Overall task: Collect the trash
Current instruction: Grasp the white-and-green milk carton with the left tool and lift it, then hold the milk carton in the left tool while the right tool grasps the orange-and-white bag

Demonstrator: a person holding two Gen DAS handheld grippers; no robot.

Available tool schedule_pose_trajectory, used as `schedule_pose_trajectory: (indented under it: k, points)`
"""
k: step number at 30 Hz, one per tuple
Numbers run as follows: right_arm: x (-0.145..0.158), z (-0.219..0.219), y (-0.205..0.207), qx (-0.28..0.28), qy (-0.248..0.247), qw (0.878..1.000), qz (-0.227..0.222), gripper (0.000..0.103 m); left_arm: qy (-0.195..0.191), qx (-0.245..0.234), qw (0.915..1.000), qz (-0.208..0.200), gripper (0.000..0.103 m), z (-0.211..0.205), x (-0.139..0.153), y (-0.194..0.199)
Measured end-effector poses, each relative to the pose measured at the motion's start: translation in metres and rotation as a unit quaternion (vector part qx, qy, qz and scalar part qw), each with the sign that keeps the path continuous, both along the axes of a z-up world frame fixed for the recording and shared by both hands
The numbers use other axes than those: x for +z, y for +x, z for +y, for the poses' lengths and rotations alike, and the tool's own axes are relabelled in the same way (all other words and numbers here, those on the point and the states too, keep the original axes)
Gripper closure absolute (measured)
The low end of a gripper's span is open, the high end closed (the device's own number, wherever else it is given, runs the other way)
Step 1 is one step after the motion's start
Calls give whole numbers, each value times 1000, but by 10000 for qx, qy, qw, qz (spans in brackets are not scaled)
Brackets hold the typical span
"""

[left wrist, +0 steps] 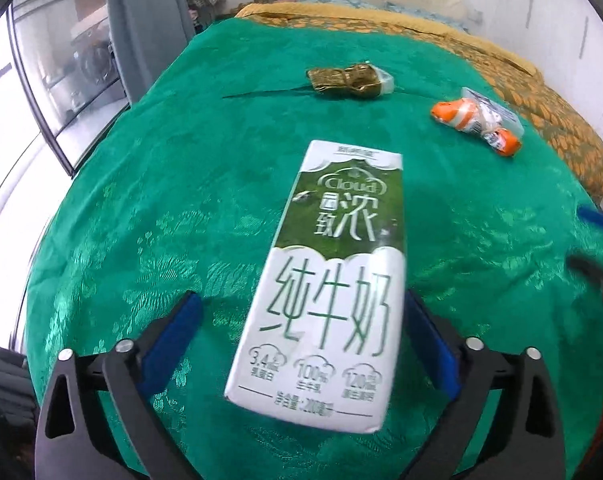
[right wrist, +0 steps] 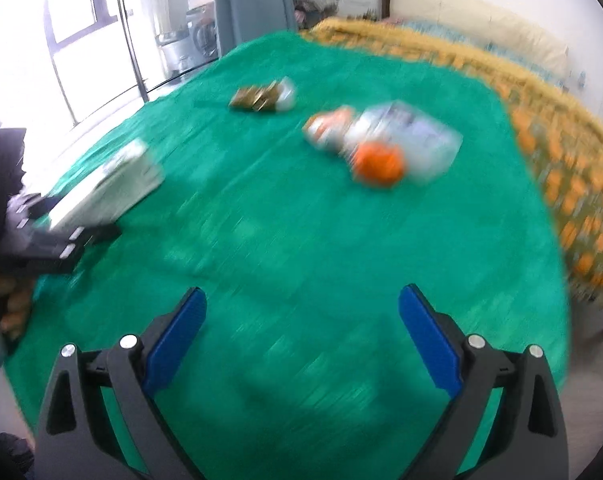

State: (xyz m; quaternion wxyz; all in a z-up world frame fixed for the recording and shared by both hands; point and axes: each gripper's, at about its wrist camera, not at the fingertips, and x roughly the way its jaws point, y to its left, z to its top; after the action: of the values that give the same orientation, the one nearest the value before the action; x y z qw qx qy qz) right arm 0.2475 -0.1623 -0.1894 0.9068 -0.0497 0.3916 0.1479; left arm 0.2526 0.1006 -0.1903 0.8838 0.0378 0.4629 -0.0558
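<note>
Left wrist view shows your left gripper [left wrist: 301, 312] spread wide, the milk carton [left wrist: 325, 280] between its fingers, touching the 3 o'clock pad [left wrist: 429, 344]. Your right gripper [right wrist: 301, 308] stands open over bare green cloth [right wrist: 301, 240].

The milk carton [left wrist: 321, 284] is smooth printed card with a slight sheen. Under it the green cloth [left wrist: 141, 220] is a glossy woven fabric with a shiny leaf pattern. The gold wrapper [left wrist: 347, 80] looks like crinkled foil, the orange wrapper [left wrist: 477, 120] like clear glossy plastic. The tongs [right wrist: 301, 336] are matt black plastic with blue pads [right wrist: 177, 336] and bright metal pins [right wrist: 128, 341]
</note>
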Motion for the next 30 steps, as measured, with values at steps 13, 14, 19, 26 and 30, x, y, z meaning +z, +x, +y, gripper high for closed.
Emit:
schedule_pose_trajectory:
  k: [13,14,19,26,30]
  points:
    - [-7,-10,121,-463,330,9969,543,54,-29,16,10000,4,5,0,-1,1]
    - [-7,-8,120,-480,331,9968,547,60,-32,15,10000,4,5,1,0,1]
    - [2,-8,91,-506,411,9968,473,62,-30,15,10000,4,5,1,0,1]
    - [7,-17,8,-785,-141,9932,844,61,-4,11,10000,-2,5,0,-1,2]
    - [-2,-18,-30,-614,292,9899,1242,41,-3,13,10000,-2,5,0,-1,2]
